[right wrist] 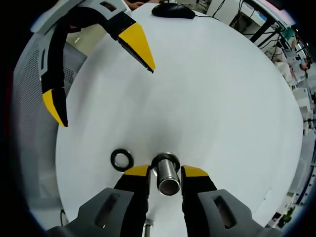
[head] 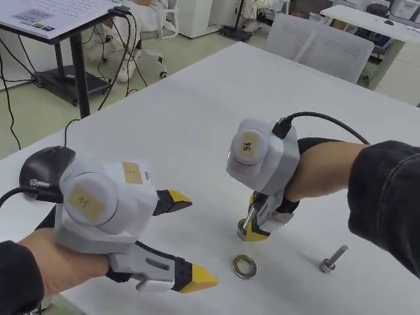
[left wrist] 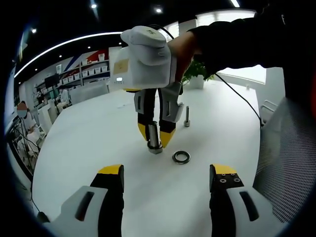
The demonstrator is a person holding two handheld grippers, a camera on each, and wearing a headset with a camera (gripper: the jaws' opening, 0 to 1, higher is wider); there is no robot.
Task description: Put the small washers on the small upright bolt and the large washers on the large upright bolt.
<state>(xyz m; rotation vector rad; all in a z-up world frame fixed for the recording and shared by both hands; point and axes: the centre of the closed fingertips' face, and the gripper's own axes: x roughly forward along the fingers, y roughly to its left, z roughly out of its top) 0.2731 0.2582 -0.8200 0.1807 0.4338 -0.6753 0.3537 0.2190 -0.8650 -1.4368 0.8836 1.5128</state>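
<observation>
On the white table [head: 197,111], the left gripper [head: 197,239] hovers above the surface with its yellow-tipped jaws spread wide, holding nothing. Beside it the right gripper [head: 252,231] points down, its jaws clenched on the shaft of the large bolt [right wrist: 169,180], which stands upright on the table. Farther right, the small bolt [head: 333,258] stands well apart from both grippers. One washer [head: 245,266] lies flat just beside the large bolt.

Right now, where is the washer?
In the head view the washer lies flat on the table, just below the large bolt, left of the small bolt.
</observation>
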